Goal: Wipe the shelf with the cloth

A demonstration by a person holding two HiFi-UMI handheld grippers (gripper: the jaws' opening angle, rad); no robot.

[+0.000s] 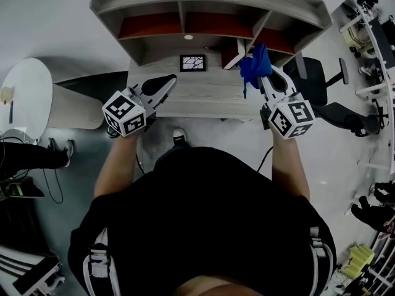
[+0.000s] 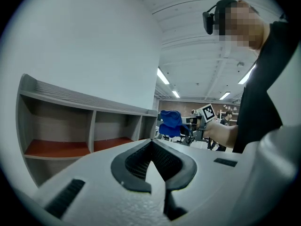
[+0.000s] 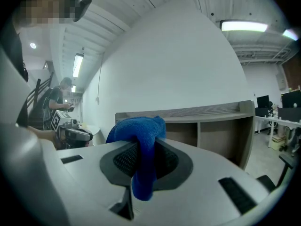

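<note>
The grey wooden shelf [image 1: 210,5] with red-floored compartments stands on the desk ahead of me. A blue cloth [image 1: 254,66] bunches over the tips of my right gripper [image 1: 264,73], which is shut on it, held in front of the shelf's right compartments. In the right gripper view the cloth [image 3: 139,140] drapes over the jaws with the shelf [image 3: 211,121] behind. My left gripper [image 1: 165,85] hovers over the desk's left part, shut and empty. In the left gripper view the shelf [image 2: 70,131] lies left and the cloth [image 2: 170,123] is further off.
A small framed picture [image 1: 192,62] lies on the desk [image 1: 203,94] below the shelf. A black office chair [image 1: 321,88] stands right of the desk, a white round table [image 1: 24,97] at left. Racks and clutter line the right edge.
</note>
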